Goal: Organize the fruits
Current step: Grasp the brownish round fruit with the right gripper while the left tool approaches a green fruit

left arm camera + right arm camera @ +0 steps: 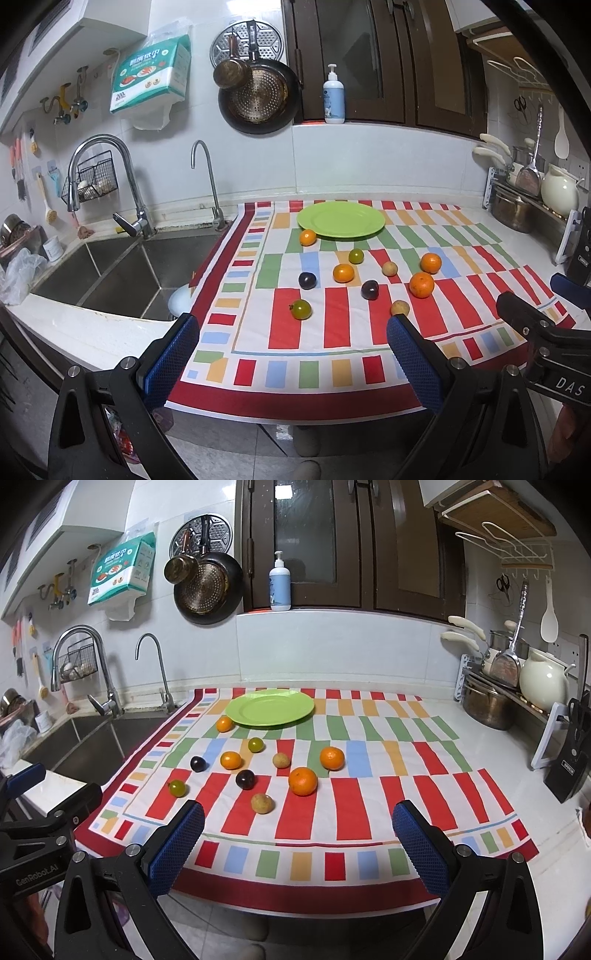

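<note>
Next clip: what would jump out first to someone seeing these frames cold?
The bright striped cloth covering the counter, with small fruits scattered over its middle: oranges, dark plums, green ones and tan ones. Behind them, at the cloth's far edge, sits an empty green plate. Both the left gripper and the right gripper hang open at the near edge, holding nothing.

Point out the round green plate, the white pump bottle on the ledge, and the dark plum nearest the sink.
Round green plate (236, 712): right wrist view, left rim.
White pump bottle (280, 589): right wrist view, label on the body.
Dark plum nearest the sink (307, 280): left wrist view, centre of the skin.
</note>
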The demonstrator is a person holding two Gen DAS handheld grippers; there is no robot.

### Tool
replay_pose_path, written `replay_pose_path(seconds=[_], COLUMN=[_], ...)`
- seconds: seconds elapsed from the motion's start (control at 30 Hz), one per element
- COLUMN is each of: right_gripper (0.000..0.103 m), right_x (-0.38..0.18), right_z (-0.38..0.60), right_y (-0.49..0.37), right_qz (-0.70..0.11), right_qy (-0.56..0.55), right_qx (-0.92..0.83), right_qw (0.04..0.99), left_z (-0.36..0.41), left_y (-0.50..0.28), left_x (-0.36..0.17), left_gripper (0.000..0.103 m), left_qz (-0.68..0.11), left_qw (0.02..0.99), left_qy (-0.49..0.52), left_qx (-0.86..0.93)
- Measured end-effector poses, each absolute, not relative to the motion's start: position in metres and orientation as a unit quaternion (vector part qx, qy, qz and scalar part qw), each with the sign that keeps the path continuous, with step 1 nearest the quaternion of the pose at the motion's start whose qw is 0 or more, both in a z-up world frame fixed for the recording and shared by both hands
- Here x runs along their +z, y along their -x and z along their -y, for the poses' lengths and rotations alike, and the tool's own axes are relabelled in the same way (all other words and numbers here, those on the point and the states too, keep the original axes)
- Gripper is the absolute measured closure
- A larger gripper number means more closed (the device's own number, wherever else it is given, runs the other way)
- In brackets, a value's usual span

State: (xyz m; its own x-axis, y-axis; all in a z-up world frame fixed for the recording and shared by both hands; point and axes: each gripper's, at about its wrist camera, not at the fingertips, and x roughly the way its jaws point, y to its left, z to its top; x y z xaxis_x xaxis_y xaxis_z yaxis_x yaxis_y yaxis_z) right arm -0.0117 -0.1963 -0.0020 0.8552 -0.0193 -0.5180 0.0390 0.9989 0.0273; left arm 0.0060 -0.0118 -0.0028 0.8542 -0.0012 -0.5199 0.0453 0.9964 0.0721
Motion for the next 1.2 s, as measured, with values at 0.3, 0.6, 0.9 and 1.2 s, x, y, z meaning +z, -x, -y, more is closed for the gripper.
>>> replay_pose_path(seconds=[0.3, 0.6, 0.9, 1.2], right_gripper=[0.001, 0.006, 0.024, 0.042], right_x=[-0.015, -0.036, -0.072, -0.101], right_z=[0.186, 0.167, 0.158, 0.158], right_y=[-0.010, -0.052, -0.105, -0.137], right_qz=[-0.289, -0.315, -0.380, -0.427], right_qy=[-0.018, -0.001, -0.021, -0.040], right_qx=[0.002, 0.011, 0.020, 0.021], right_qw=[0.957, 0.949, 0.925, 0.903], left_z=[0.009, 0.004, 0.001, 0.002], left_y=[-0.025, -0.075, -0.129, -0.165], left_x=[-0.017, -0.039, -0.074, -0.099], left_gripper=[0.006, 0.018, 0.029, 0.043], left_qz=[-0.275, -0.307, -0.367, -0.408], left_qw=[0.960, 0.948, 0.924, 0.904], left_qy=[-0.049, -0.060, -0.059, -0.045], left_qx=[-0.026, -0.053, -0.089, -0.118])
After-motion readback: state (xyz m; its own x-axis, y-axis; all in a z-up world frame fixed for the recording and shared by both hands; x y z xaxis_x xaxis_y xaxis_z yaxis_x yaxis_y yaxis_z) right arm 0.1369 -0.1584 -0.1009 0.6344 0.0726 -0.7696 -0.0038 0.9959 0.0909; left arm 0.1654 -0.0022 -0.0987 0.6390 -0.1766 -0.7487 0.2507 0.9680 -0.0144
